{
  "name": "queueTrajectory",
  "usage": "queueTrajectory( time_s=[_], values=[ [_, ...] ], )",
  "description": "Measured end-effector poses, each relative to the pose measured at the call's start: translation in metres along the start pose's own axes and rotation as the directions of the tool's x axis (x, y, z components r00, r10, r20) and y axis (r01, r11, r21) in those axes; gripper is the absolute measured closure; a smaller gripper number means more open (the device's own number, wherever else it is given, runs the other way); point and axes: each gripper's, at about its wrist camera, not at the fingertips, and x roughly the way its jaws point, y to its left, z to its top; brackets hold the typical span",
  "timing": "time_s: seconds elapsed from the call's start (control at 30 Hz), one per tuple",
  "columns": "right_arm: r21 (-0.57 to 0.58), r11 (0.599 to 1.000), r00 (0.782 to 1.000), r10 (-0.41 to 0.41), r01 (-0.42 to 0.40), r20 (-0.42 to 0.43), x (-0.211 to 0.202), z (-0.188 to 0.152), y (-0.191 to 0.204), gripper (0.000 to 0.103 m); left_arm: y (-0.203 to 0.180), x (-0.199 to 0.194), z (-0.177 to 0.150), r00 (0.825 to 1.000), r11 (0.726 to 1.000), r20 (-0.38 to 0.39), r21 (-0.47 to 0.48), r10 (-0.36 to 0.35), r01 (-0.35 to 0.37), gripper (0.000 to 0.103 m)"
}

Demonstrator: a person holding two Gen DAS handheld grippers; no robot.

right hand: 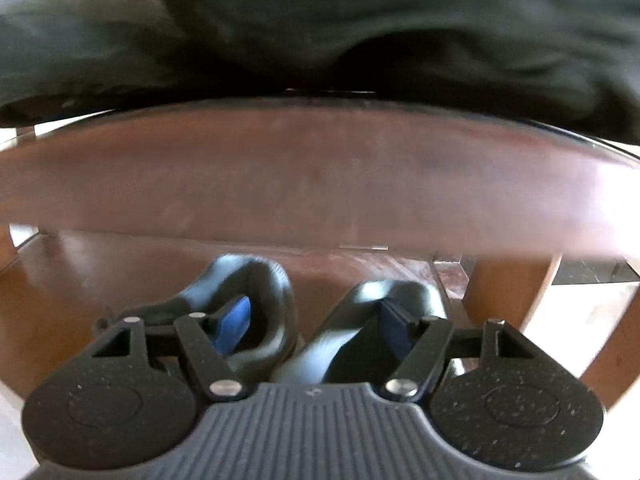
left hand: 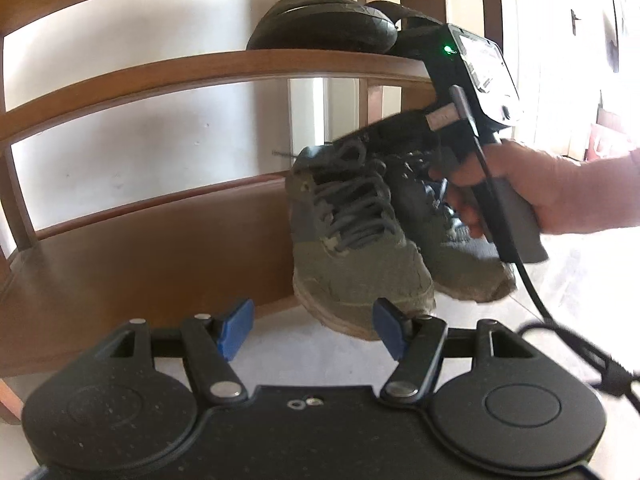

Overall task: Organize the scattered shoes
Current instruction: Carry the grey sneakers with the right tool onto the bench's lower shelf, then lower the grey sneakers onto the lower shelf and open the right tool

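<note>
Sitting paired on the wooden rack [left hand: 160, 248], grey sneakers [left hand: 352, 240] show no legible branding.

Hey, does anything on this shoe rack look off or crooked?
The pair of grey-green lace-up sneakers on the wooden rack's bottom shelf sits askew: toes jut past the front edge, overhanging the floor.
</note>
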Motion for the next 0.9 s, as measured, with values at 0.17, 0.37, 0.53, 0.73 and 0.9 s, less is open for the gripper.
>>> queueTrajectory(
  time_s=[0.17, 0.37, 0.53, 0.73, 0.9],
  values=[
    [0.004, 1.000, 1.000, -0.009, 0.008, 0.017, -0.002, -0.001, 0.001, 0.029, -0.003, -0.004, -0.006, 0.999, 0.999, -0.016, -0.037, -0.037, 0.036, 0.037],
    [-0.016, 0.999, 0.998, 0.035, -0.034, 0.054, -0.025, -0.009, -0.001, 0.028, -0.018, 0.019, -0.003, 0.999, 0.999, -0.034, -0.011, -0.042, 0.042, 0.035],
    [-0.025, 0.999, 0.997, 0.045, -0.043, 0.065, -0.038, -0.006, -0.005, 0.025, -0.028, 0.040, 0.008, 1.000, 1.000, -0.017, -0.002, -0.012, 0.012, 0.035],
    [-0.044, 0.997, 0.994, 0.063, -0.060, 0.085, -0.063, -0.016, -0.008, 0.024, -0.034, 0.050, 0.013, 1.000, 1.000, -0.003, -0.001, -0.014, 0.014, 0.037],
    [-0.065, 0.994, 0.986, 0.095, -0.087, 0.134, -0.086, -0.023, -0.022, 0.021, -0.045, 0.034, 0.005, 0.998, 0.997, 0.011, 0.042, -0.058, 0.058, 0.037]
  ],
)
